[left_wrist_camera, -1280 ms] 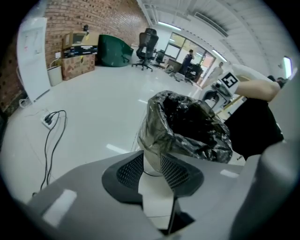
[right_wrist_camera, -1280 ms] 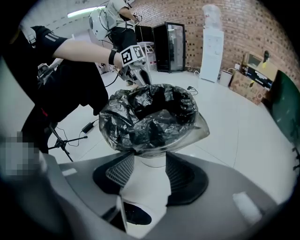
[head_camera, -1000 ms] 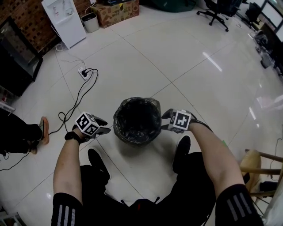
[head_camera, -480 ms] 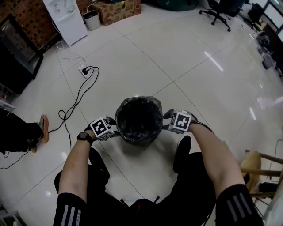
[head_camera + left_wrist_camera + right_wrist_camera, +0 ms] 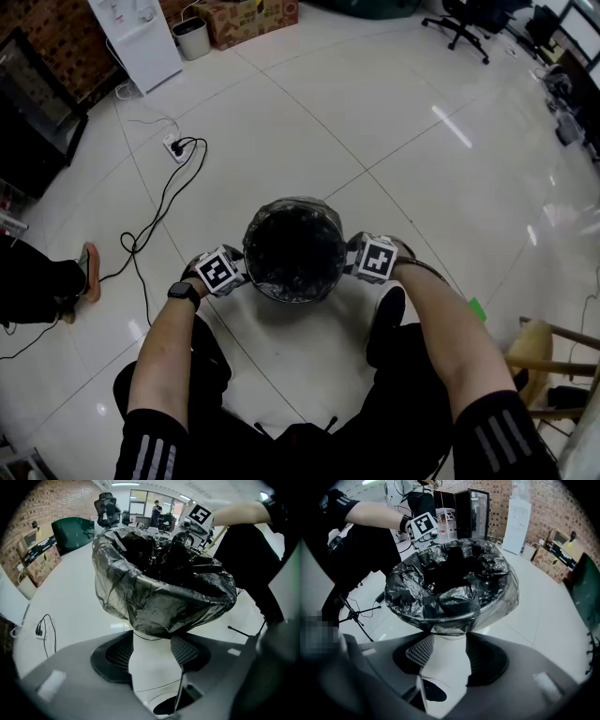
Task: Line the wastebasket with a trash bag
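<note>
- Grey left hand-held gripper (image 5: 152, 638): jaws apart, just been opening. White basket (image 5: 151, 665) wall shows between them, bag hem just above, ungripped. Risk: closing this low misses the hem.
- Black bag (image 5: 292, 251): in the basket on the floor, draped over the rim. Risk: a one-sided tug unseats it or tips the basket.
- Right hand-held gripper (image 5: 446, 644): jaws apart, empty, below the opposite hem. Risk: pinching tears the film.

L gripper (image 5: 244, 269) jaws just opened, free, R gripper (image 5: 351, 257) jaws apart, both angled down
</note>
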The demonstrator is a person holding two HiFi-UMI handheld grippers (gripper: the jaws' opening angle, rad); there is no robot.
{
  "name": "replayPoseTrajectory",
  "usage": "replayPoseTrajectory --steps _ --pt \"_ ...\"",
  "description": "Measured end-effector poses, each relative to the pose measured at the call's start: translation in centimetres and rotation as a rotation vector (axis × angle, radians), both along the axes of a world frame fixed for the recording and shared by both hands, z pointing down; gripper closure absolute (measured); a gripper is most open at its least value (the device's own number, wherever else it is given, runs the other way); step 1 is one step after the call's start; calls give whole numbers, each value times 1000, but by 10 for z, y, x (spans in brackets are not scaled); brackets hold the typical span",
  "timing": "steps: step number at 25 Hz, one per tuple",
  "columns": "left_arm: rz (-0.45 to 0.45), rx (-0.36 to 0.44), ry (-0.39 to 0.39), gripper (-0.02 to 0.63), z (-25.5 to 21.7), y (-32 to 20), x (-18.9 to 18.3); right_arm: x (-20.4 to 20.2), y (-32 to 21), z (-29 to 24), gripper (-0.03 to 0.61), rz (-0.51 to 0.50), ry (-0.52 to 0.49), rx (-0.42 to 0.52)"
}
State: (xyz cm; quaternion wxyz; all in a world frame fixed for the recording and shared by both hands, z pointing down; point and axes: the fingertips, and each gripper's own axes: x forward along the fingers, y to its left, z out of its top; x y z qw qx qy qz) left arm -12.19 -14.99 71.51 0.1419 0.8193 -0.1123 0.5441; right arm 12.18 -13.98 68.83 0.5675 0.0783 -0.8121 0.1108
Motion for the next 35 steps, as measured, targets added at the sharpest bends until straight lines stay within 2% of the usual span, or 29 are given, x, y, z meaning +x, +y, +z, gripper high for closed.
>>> replayPoseTrajectory --steps 7,12,15,17,19,22,25,29,33,35 --pt "-47 42 -77 370 4 -6 -20 3 3 -4 357 62 -34 -20" --pt "-42 60 -153 370 -8 -6 -40 25 34 -2 357 22 78 -160" --pt "-58 91 -137 370 -34 -10 -44 30 22 -22 365 83 72 -112" --pt "-80 132 -78 377 -66 -17 -36 22 -2 -49 400 141 -1 -18" --pt "-124 189 30 399 -106 -27 -19 15 -22 -81 455 193 -57 77" --pt "-152 251 155 411 -156 -30 6 -5 -43 -139 571 231 -142 211" --pt "-149 312 200 438 -201 -22 23 -18 -51 -198 572 318 -249 289" --pt "-231 385 314 443 -267 -7 35 -40 -37 -265 572 411 -445 328" --pt "-309 383 470 442 -313 19 46 -61 -13 -314 572 507 -658 317" --pt "-295 374 523 442 -323 35 52 -66 0 -317 572 519 -694 321"
